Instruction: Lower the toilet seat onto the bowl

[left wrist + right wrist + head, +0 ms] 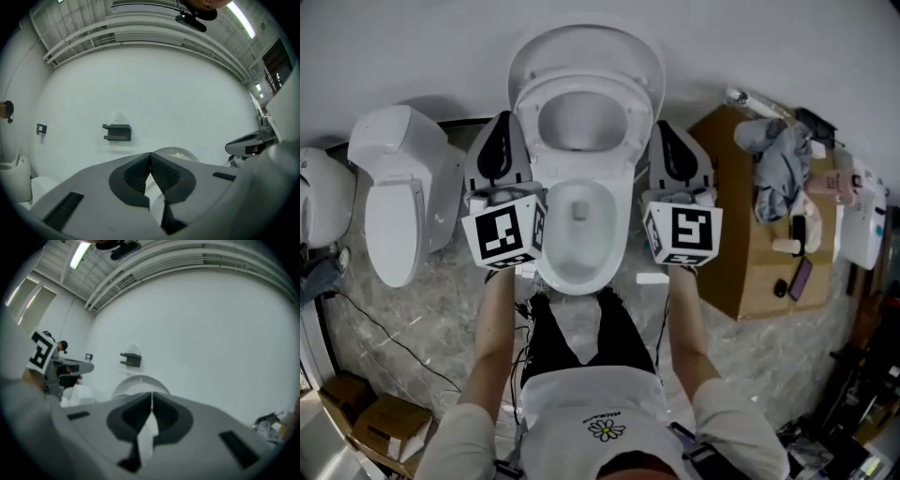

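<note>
In the head view a white toilet stands in front of me. Its seat ring (581, 92) is raised above the open bowl (576, 267), and the lid (586, 42) is up behind it. My left gripper (501, 124) is shut and empty just left of the seat. My right gripper (666, 129) is shut and empty just right of it. Whether either touches the seat I cannot tell. In the left gripper view the closed left gripper (150, 157) points level at the wall over the lid's top (176, 152). In the right gripper view the right gripper (151, 397) does the same, with the lid's top (140, 382) behind it.
A second white toilet (394, 202) stands to the left. A cardboard box (764, 262) to the right carries a grey cloth (780, 155) and small bottles. Cardboard boxes (366, 412) lie at lower left and a cable crosses the marble floor. A dark bracket (116, 132) hangs on the wall.
</note>
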`<state>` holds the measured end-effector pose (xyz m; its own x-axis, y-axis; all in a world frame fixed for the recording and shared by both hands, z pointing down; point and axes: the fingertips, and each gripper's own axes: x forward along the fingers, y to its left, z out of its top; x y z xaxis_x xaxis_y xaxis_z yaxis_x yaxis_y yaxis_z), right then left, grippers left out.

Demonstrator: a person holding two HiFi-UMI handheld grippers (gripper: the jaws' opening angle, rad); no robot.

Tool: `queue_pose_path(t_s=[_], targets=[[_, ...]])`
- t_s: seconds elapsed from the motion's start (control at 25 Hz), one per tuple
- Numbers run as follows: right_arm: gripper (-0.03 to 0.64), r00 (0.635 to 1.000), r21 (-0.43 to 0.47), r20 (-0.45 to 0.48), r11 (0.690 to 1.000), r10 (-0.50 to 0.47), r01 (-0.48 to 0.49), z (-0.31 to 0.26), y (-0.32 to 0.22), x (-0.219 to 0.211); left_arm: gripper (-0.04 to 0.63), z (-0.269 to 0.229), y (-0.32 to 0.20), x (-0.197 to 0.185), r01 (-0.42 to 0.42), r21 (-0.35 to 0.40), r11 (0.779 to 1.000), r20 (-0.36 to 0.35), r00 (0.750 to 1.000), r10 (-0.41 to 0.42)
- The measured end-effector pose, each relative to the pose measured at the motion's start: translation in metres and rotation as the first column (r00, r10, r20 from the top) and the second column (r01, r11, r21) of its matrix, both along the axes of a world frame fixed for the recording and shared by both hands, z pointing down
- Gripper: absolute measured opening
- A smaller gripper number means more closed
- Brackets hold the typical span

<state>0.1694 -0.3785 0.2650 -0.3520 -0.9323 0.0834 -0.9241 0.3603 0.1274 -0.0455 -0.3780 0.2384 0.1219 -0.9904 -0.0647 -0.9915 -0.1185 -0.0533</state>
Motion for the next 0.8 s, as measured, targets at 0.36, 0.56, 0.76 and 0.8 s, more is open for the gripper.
queue_pose_path(t_s=[0.36, 0.56, 0.76, 0.8], targets=[[0.032, 0.999, 0.057, -0.048, 0.998, 0.012, -0.009, 0.036, -0.058, -0.024, 0.021, 0.059, -0.049, -0.016, 0.005, -0.051, 0.999, 0.029, 1.0, -0.004], [0.034, 0.994, 0.019, -0.103, 1.0, 0.025, -0.023, 0.059, -0.079, -0.027, 0.089, 0.08, -0.07, -0.005, -0.06, -0.101, 0.993, 0.046, 0.997, 0.065], [0.1, 0.987, -0.032, -0.159, 0.999, 0.03, -0.035, 0.076, -0.094, -0.02, 0.127, 0.096, -0.083, -0.001, -0.082, -0.148, 0.986, 0.04, 0.995, 0.089], [0.1, 0.985, -0.041, -0.168, 0.999, 0.028, -0.035, 0.078, -0.097, -0.019, 0.127, 0.099, -0.086, -0.002, -0.079, -0.157, 0.984, 0.045, 0.995, 0.087]])
